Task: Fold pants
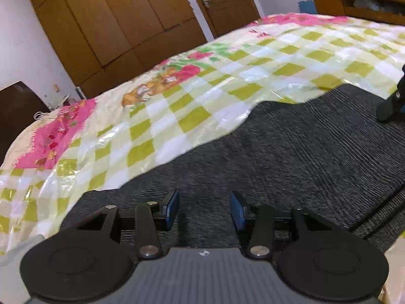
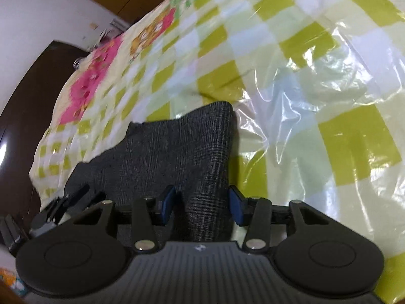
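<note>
Dark grey pants (image 1: pixel 291 152) lie spread on a bed with a green-and-white checked cover (image 1: pixel 177 106) under clear plastic. In the left wrist view my left gripper (image 1: pixel 204 201) hovers low over the near part of the pants. It is open, its blue pads (image 1: pixel 172 210) apart, with only flat cloth showing below the gap. In the right wrist view my right gripper (image 2: pixel 202 197) is open over one end of the pants (image 2: pixel 177 152). A raised ridge of cloth runs up between its pads (image 2: pixel 235 207), and they do not press on it. My right gripper (image 1: pixel 391 98) also shows at the left view's far right edge.
Brown wardrobe doors (image 1: pixel 114 25) and a white wall stand behind the bed. A wooden shelf (image 1: pixel 354 5) sits at the far right. Loose crinkled plastic (image 2: pixel 316 81) covers the bedspread beyond the pants. My left gripper (image 2: pixel 63 202) shows at the lower left of the right wrist view.
</note>
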The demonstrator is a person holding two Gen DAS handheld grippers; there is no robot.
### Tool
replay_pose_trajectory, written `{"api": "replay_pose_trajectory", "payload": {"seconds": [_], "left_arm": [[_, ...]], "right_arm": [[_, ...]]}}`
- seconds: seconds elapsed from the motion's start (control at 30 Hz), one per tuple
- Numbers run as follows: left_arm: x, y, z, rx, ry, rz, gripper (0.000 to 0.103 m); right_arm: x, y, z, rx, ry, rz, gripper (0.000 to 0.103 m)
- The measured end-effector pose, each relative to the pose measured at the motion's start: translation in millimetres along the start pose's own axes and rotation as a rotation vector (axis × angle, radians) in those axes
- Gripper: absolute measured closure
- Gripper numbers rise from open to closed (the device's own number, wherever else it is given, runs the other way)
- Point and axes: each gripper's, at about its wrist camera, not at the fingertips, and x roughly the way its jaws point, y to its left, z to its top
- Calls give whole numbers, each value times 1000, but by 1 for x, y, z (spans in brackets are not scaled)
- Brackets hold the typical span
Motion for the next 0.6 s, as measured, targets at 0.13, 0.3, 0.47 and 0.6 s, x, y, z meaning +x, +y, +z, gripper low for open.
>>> {"api": "replay_pose_trajectory", "payload": {"seconds": [0.13,0.3,0.47,0.6], "left_arm": [[-5,-9,2,-2,-12,-6,47],[-8,-13,8,-27,-9,-35,47],[-11,-20,12,-15,14,-41,47],[-16,-45,20,30,27,-87,49]], "right_arm": [[-3,-18,0,57,43,87,58],[19,-20,1,84,84,178,55],[18,-12,9,91,50,211,92],[-7,-15,8,109,-3,260,96]]}}
